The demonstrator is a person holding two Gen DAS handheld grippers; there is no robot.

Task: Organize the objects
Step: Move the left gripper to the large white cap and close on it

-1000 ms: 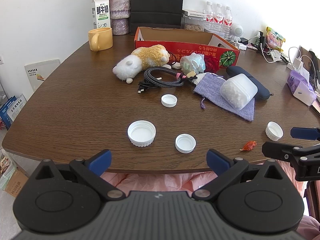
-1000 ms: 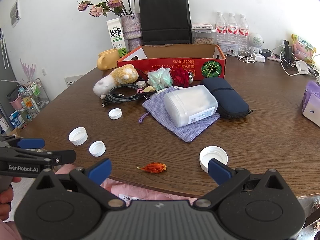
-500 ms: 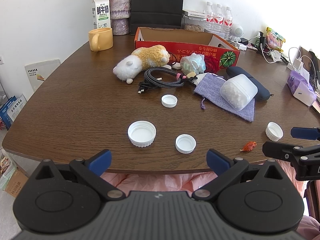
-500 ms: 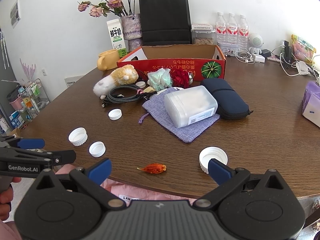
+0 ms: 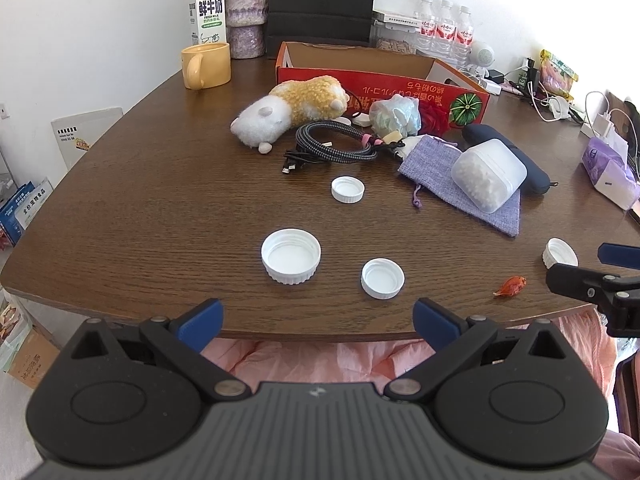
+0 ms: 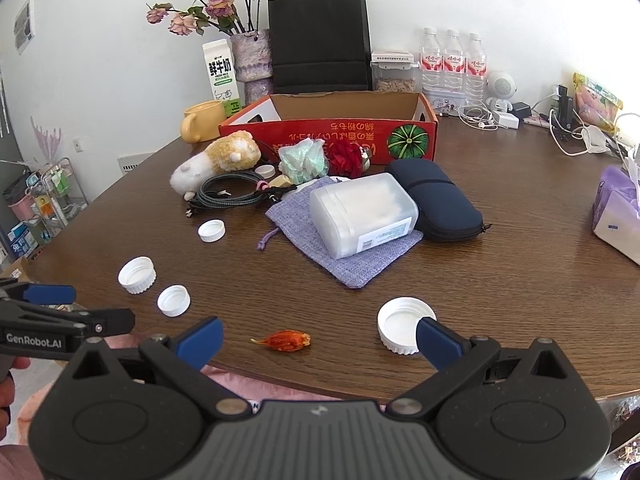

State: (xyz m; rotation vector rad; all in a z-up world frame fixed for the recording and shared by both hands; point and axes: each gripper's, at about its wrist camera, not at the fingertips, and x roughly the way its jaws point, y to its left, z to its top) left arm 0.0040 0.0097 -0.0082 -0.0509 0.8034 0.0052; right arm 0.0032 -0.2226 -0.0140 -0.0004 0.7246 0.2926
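Several white caps lie on the brown table: a large cap (image 5: 291, 255), a smaller cap (image 5: 382, 278) beside it, another cap (image 5: 347, 189) farther back, and a cap (image 6: 405, 330) near the front edge by an orange dried flower (image 6: 286, 340). My left gripper (image 5: 316, 322) hangs open at the table's front edge, empty. My right gripper (image 6: 318, 338) is open too, its right fingertip just in front of the near cap. A red cardboard box (image 6: 332, 134) stands behind a plush hamster (image 6: 218, 162), coiled cable (image 6: 230, 192), purple pouch (image 6: 352, 264), clear plastic container (image 6: 364, 214) and navy case (image 6: 434, 198).
A yellow mug (image 5: 206, 65), milk carton (image 5: 208, 12), flower vase (image 6: 252, 58), black paper bag (image 6: 320, 38) and water bottles (image 6: 452, 60) line the back. A purple tissue pack (image 6: 618, 212) and cables sit at the right. Pink fabric shows below the table edge.
The right gripper has edged slightly forward toward the near white cap. The left gripper and all the objects stay where they were.
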